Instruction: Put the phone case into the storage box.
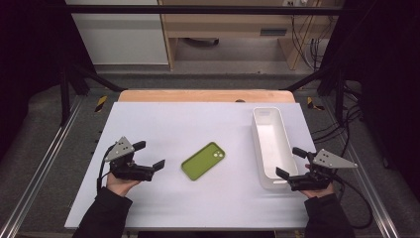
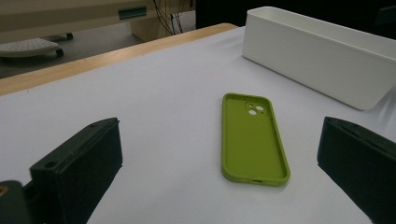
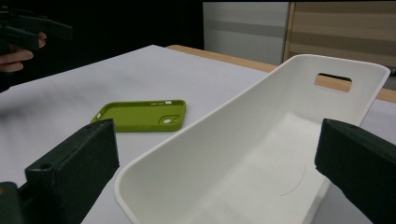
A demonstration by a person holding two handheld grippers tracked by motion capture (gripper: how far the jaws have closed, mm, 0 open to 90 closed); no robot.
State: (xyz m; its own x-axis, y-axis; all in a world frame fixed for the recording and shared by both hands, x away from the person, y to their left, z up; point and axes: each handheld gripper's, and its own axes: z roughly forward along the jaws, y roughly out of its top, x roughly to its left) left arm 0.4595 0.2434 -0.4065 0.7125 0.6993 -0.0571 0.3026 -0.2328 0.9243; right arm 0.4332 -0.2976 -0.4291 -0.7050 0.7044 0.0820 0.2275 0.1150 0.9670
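A green phone case [image 1: 203, 160] lies inside-up in the middle of the white table. My left gripper [image 1: 150, 154] hovers to its left, open, jaws pointed at it with nothing between them. In the left gripper view the case [image 2: 252, 137] lies a short way ahead of the gripper [image 2: 217, 126], camera cutout at the far end. My right gripper [image 1: 290, 162] is open at the near end of a long white bin [image 1: 257, 144]. The right gripper view has this gripper [image 3: 215, 126] facing the empty bin [image 3: 224, 154], with the case [image 3: 140, 115] beyond on the left.
The bin [image 2: 317, 56] runs front to back along the table's right side, with a handle slot [image 3: 332, 82] in its far end. A wooden strip [image 1: 205, 95] borders the table's far edge. The other hand [image 3: 18, 42] with its gripper is at the far left.
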